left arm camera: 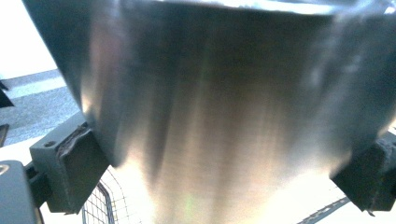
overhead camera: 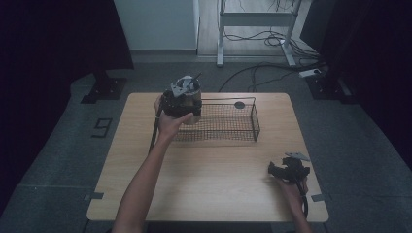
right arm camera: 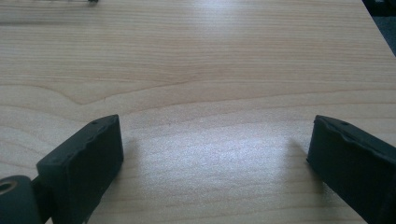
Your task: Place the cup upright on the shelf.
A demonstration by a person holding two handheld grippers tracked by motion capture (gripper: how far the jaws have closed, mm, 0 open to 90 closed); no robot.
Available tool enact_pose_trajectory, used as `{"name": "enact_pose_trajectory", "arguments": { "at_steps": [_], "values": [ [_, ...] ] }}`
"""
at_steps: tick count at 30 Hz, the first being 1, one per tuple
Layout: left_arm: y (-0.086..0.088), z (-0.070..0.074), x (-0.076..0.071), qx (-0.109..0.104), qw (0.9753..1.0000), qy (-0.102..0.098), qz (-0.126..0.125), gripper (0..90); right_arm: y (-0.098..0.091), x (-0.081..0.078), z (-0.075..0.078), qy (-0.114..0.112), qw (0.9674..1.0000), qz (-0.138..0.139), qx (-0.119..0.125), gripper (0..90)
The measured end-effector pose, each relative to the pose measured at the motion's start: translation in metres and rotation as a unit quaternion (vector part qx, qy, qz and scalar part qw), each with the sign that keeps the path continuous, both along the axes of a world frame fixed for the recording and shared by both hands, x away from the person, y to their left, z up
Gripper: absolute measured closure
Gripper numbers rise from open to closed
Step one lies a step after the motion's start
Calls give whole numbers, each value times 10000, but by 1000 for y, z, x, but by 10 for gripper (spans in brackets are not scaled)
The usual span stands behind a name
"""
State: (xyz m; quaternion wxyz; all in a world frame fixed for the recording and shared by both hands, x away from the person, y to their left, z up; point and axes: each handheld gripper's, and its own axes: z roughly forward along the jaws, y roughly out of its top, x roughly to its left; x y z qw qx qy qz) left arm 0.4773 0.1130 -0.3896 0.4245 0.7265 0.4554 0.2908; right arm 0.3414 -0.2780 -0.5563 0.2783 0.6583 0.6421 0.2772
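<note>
At the left, the left tool (overhead camera: 187, 99) holds a brushed steel cup (left arm camera: 219, 116), its two jaws clamped against the cup's sides in the left gripper view. In the high view the cup (overhead camera: 190, 101) hangs at the left end of the black wire basket (overhead camera: 255, 121), roughly over that end's rim, and I cannot tell whether its base touches the mesh yet. By the look of it the carry is done and the cup is about to be set into the basket, or has just been lifted out; which of the two the pictures do not settle. What is left either way is to bring the cup to rest and let go. A small dark round piece (overhead camera: 239, 105), perhaps a lid, lies at the basket's far right corner.

Further right, the right tool (overhead camera: 281, 170) rests near the worktop's (overhead camera: 218, 165) right front corner, jaws spread wide with bare wood between them, holding nothing.

The worktop is pale wood grain, otherwise bare. It stands on grey carpet tiles; dark curtains flank the room, and a white frame with loose cables (overhead camera: 272, 39) stands at the back.
</note>
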Motion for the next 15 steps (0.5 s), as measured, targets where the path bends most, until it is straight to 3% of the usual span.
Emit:
{"name": "enact_pose_trajectory", "arguments": {
  "at_steps": [15],
  "values": [
    [-5,-37,19,46,9992,389,99,40,0,0,0,-3,10000,3,1,33]
  ]
}}
